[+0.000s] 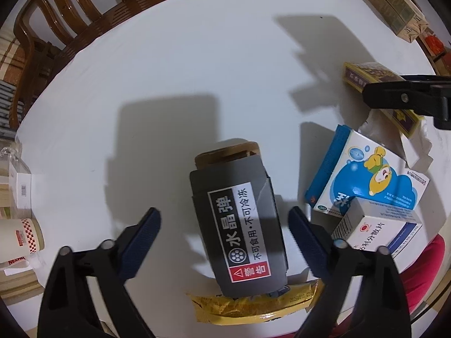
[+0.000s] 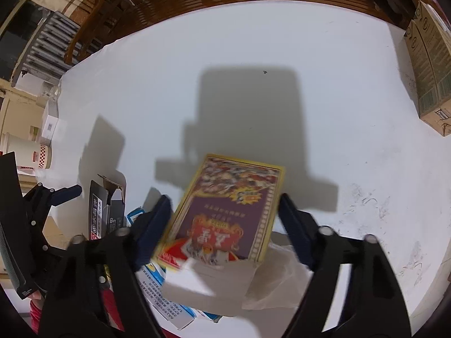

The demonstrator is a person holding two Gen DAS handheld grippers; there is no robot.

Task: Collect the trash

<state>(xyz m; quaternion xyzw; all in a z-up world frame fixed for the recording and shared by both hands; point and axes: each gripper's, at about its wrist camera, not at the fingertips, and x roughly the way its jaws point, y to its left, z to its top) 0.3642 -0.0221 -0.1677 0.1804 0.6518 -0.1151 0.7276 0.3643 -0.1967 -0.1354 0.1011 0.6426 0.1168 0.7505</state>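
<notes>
Straddling a grey rectangular cardboard box with a black-and-white warning label [image 1: 239, 231], the left claw [image 1: 225, 242] points down at the white tabletop [image 1: 169, 84], its blue-padded fingers [image 1: 143, 231] apart and clear of the box on both sides. That box lies flat, a brown roll showing at its far end, its near end resting over a crumpled yellow foil wrapper [image 1: 248, 307]. Just to its right sit a blue-and-white cartoon-printed carton [image 1: 363, 180] and a small white medicine carton [image 1: 377, 225] leaning on it.

The right claw [image 2: 225, 225] frames a yellow-bordered purple card box [image 2: 231, 208], which lies on the tabletop partly over clear crumpled plastic film [image 2: 279, 276]. Its left pad looks to be against the box's edge; the right pad stands just beside the opposite edge, contact unclear. A brown wooden chair [image 1: 70, 28] stands beyond the tabletop.
</notes>
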